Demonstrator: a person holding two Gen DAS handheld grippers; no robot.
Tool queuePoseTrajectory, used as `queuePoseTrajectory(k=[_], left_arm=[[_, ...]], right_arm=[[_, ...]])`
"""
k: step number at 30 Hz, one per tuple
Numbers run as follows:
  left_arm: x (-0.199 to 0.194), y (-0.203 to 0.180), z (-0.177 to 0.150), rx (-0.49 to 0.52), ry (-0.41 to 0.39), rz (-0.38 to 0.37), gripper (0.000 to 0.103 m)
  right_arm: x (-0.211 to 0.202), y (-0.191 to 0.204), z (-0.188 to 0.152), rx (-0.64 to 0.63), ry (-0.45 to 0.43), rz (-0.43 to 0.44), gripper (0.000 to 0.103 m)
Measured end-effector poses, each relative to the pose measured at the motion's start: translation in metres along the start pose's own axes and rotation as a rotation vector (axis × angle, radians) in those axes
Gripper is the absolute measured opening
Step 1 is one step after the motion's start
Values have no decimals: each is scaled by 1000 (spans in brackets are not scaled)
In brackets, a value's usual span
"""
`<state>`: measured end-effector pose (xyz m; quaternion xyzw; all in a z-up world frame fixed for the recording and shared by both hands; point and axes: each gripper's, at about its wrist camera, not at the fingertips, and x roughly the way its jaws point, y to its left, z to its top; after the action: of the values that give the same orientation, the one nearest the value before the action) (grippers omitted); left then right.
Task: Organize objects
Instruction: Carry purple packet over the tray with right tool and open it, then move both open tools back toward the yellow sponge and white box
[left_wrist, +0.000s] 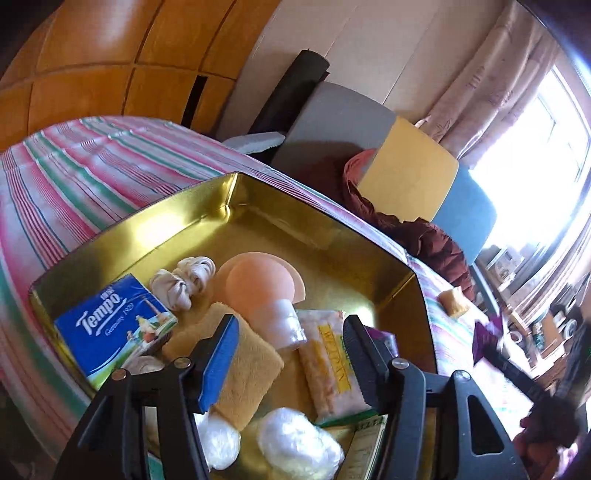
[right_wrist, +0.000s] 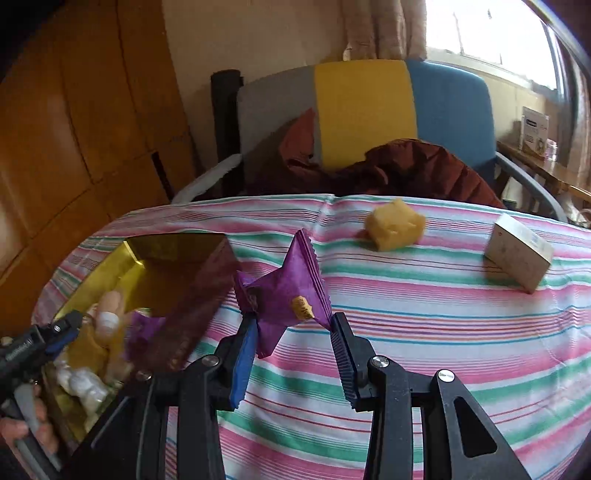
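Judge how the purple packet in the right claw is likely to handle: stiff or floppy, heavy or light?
The purple packet is probably light and floppy: it crumples and folds where the right claw pinches it. Its crimped foil-like edges suggest it may slip, so a hold on a corner alone looks less secure.

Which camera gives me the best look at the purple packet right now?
The right wrist view: the purple packet sits centre frame, pinched in the right gripper above the striped cloth. The left wrist view shows only a blurred purple patch at its right edge.
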<state>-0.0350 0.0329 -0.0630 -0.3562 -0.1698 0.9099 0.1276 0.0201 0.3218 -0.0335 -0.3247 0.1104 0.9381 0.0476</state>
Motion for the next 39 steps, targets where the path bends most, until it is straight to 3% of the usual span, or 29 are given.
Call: queuePoseTrajectory(k=[6,11,18,23,32,39], left_arm=[[-8,-6,0,9,-15,-16,60],[-13,-4,4,7,-27,-19,60],[-11,-1,6,-16,-11,-30,60],[-9,-5,3,-7,3,-33,60],[-13,-13,1,24,3,-51,60],[-13,-29,-2,71,24,-89,60]], right_arm=[[25,72,14,-136,50,99,41],[52,112,21,-243,101,95,41],[77,128,21,-287,148,34,48],[62,123,14,-290,89,10,71],[34,80,6,-116,21,-43,74],[28,29,-9,-5,61,-146,77]])
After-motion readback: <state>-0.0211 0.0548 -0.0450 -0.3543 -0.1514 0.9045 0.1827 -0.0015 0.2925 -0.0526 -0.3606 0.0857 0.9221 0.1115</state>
